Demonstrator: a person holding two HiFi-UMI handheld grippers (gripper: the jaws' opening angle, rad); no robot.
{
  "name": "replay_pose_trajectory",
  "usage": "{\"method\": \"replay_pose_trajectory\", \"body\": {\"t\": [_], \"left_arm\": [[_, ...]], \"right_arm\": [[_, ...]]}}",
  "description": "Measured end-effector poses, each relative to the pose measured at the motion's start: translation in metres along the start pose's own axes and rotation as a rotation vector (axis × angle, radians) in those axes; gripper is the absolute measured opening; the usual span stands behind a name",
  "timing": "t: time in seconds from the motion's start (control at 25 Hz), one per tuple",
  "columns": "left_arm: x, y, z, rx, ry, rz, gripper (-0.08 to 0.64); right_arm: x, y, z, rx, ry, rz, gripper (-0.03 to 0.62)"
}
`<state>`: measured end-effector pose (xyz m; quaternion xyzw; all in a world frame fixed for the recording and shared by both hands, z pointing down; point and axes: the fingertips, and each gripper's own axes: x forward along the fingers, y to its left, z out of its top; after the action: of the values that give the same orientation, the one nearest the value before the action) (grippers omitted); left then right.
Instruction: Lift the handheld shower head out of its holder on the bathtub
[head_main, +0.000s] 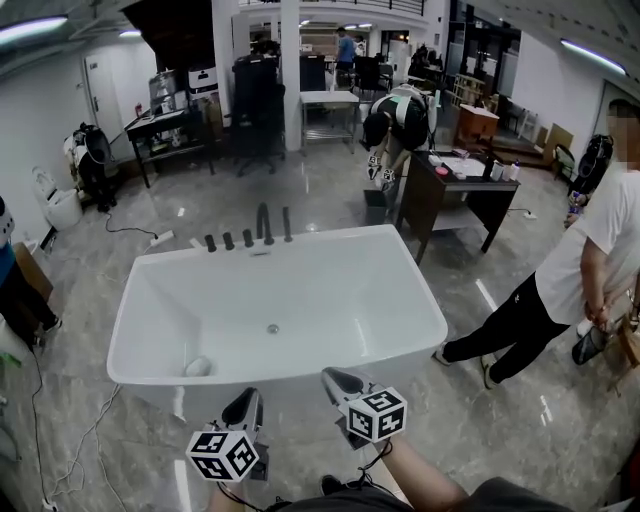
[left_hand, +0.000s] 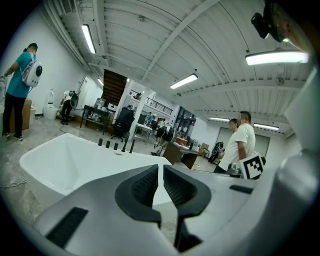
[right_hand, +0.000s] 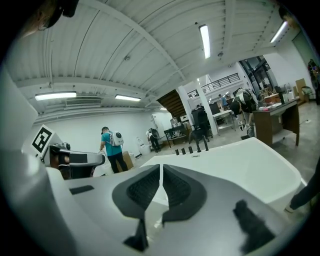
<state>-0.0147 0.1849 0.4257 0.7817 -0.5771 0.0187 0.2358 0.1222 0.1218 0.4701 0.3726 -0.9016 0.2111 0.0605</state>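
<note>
I am on the approach: my left gripper (head_main: 246, 402) and right gripper (head_main: 337, 380), both closed and empty, must open for the shower head (head_main: 287, 225) across the bathtub (head_main: 290, 385) ahead.

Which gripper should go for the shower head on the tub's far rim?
Left, marginally: the black fixtures sit left of centre on the bathtub's far rim, more in line with the left gripper than the right gripper. Both are shut, empty, at the near side.
</note>
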Motion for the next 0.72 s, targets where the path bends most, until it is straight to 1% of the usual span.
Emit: {"method": "replay_pose_trajectory", "body": {"t": [0.2,0.32,0.44,0.6,0.72], "left_arm": [[0.023,-0.002,0.008,-0.004,-0.010,0.016,0.041],[0.031,0.004,0.009,-0.002,-0.002,0.017,0.041],[0.042,0.016,0.011,-0.013,0.004,0.019,0.041],[0.060,0.039,0.014,-0.008,0.014,0.013,0.041],[0.076,0.058,0.016,-0.027,0.023,-0.015,0.041]], "right_arm": [[0.008,-0.033,0.007,0.036,0.001,-0.028,0.032],[0.017,-0.041,0.004,0.047,0.014,-0.030,0.032],[0.029,-0.045,0.003,0.034,0.030,-0.035,0.032],[0.045,-0.050,0.002,0.043,0.036,-0.059,0.033],[0.065,-0.053,0.002,0.048,0.038,-0.089,0.032]]}}
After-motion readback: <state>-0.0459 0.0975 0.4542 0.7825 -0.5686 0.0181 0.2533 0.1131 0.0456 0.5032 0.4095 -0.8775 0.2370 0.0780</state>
